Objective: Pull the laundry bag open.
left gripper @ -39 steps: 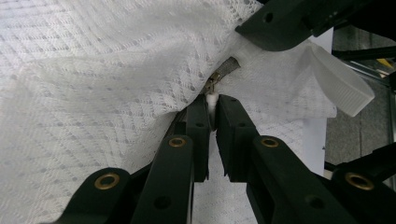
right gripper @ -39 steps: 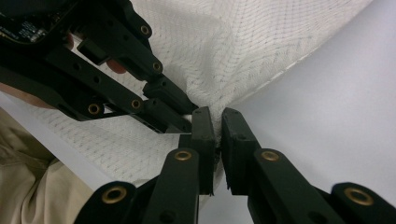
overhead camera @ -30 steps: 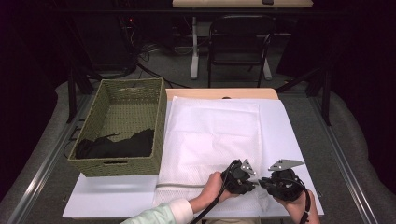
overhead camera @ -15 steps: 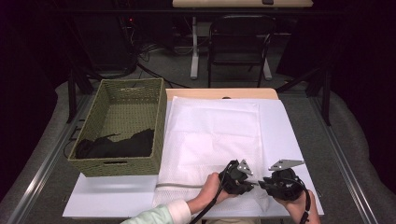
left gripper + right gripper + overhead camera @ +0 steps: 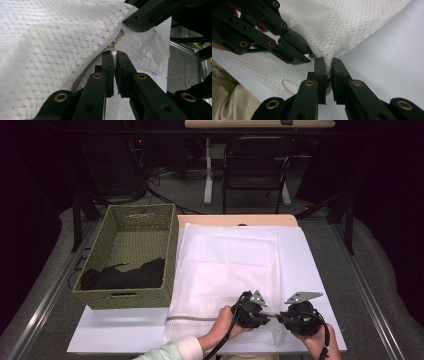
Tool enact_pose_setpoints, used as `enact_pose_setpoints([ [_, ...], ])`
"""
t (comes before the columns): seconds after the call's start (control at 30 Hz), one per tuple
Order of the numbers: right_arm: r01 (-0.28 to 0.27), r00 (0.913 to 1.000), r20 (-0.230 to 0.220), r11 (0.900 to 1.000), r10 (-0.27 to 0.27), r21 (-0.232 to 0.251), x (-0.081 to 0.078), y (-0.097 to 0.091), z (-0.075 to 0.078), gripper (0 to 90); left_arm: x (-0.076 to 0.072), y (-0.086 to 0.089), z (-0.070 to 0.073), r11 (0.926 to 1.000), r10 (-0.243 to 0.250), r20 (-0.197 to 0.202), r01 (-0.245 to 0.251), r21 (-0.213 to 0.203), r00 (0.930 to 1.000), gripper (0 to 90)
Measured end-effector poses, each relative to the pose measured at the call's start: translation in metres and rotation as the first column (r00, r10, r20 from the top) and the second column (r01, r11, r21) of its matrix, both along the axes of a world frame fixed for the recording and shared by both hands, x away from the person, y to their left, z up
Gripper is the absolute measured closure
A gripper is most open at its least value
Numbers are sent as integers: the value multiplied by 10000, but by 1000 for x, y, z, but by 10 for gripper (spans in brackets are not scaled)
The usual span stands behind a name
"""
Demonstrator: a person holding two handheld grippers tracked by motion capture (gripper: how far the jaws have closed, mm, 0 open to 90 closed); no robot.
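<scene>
So the mesh laundry bag (image 5: 225, 270) is lying flat on the white sheet (image 5: 310, 270) in the middle of the table, with its zipper edge along the side nearest me. The zipper pull (image 5: 114, 43) sits at the near right end of that edge, right between my two grippers.

My left gripper (image 5: 114, 53) is closed tight on the little white tab hanging off the pull; the jaws are nearly touching with just that sliver between them. My right gripper (image 5: 328, 62) is clamped shut on a pinch of the mesh just beside the zipper end, bunching the fabric up a bit. From above, both grippers sit close together near the bag's front right corner.

Looks to me like this is the unzip step: right side anchors the fabric, left side drags the pull along the track. Next move needs a steady pull along the zipper line, keeping the mesh taut so it doesn't snag.

Off to the left there's the wicker basket (image 5: 125, 292) with dark clothes (image 5: 125, 276) in it.
</scene>
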State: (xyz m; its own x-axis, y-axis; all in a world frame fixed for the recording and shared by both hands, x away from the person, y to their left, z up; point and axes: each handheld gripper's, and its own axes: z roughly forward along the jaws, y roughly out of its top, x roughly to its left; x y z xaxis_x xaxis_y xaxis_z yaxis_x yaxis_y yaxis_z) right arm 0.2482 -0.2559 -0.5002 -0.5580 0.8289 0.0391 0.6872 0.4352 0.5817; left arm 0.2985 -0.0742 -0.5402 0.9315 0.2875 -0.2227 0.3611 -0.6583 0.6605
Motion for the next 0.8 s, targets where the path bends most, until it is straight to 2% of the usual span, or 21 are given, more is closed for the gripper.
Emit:
enact_pose_setpoints([
  [0.2, 17, 10000, -29, 10000, -17, -19, 0, 0, 0, 843, 0, 1, 0, 10000, 56, -82, -56, -25, 10000, 866],
  [0.23, 13, 10000, -26, 10000, -13, -18, 0, 0, 0, 843, 0, 1, 1, 9998, 152, -10, -152, 147, 9999, 866],
  [0.57, 26, 10000, -37, 10000, -25, 42, 0, 1, 1, 849, 0, 2, 0, 9998, 199, -115, -199, 31, 9997, 868],
  [0.77, 41, 10000, -4, 10000, -41, 24, -1, 2, 1, 851, 1, 3, 2, 9997, 160, 38, -161, 202, 9999, 868],
  [0.8, -1, 10000, 63, 10000, 1, 31, -1, 2, 1, 851, 0, 2, 1, 9994, 337, -184, -339, -98, 9993, 868],
])
